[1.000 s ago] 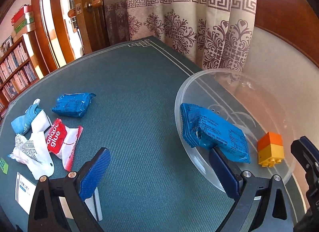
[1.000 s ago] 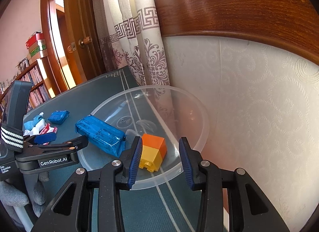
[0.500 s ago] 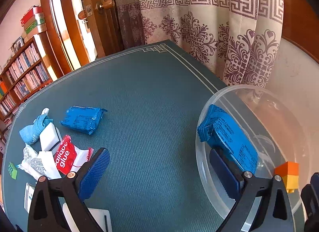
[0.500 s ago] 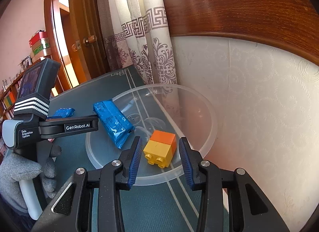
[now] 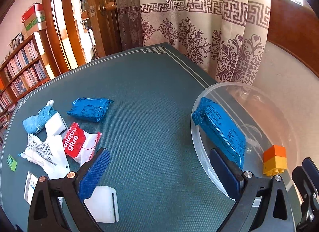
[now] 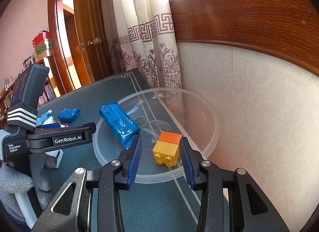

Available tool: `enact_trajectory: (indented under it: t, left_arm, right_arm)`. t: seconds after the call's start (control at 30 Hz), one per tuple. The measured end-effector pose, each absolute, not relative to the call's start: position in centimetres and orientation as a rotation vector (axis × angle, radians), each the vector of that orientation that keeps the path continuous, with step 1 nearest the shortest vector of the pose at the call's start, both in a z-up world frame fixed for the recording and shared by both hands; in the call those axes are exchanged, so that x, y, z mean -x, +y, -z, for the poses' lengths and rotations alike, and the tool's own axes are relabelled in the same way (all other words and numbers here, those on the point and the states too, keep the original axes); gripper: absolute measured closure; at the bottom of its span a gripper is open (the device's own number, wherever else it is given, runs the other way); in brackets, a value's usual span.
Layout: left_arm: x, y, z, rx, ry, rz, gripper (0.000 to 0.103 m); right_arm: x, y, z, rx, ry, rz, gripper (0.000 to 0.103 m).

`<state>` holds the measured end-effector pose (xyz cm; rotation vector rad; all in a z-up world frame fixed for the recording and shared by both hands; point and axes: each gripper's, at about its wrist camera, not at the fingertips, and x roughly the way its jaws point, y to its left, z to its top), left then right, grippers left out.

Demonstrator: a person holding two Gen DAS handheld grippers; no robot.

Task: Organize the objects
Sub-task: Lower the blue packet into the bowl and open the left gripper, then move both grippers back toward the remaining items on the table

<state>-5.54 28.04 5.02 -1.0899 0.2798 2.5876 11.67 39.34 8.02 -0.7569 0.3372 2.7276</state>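
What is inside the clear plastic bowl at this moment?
The clear bowl holds a blue packet and an orange-yellow toy block. The bowl's near rim is partly hidden by the right gripper.

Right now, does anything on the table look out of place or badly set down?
Yes. The blue packet in the clear bowl is not lying flat: one end rides up on the rim and sticks out over the table. The orange and yellow block lies tipped on its side.
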Motion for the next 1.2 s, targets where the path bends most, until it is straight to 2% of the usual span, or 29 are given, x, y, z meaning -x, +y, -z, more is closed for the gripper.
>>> enact_trajectory:
  t: [0.27,0.7,0.9,1.2]
  left_arm:
    - [4.7,25.1,-5.7,1.09,0.237,-2.617,0.0]
    - [3.2,18.8,-6.2,1.059,0.255,-2.734,0.0]
    - [3.1,15.5,-5.5,1.107,0.204,-2.746,0.0]
    - [3.6,9.8,-3.7,1.228,0.054,-2.767,0.0]
  right_arm:
    - [-12.0,37.3,-7.9,0.769,0.337,-2.762,0.05]
    - [-11.7,33.3,-7.9,0.803,0.384,-2.823,0.044]
    - [-11.4,31.1,-8.6,0.82,0.348,-2.872,0.037]
    - [-10.1,28.4,-7.6,0.949,0.338,-2.921,0.036]
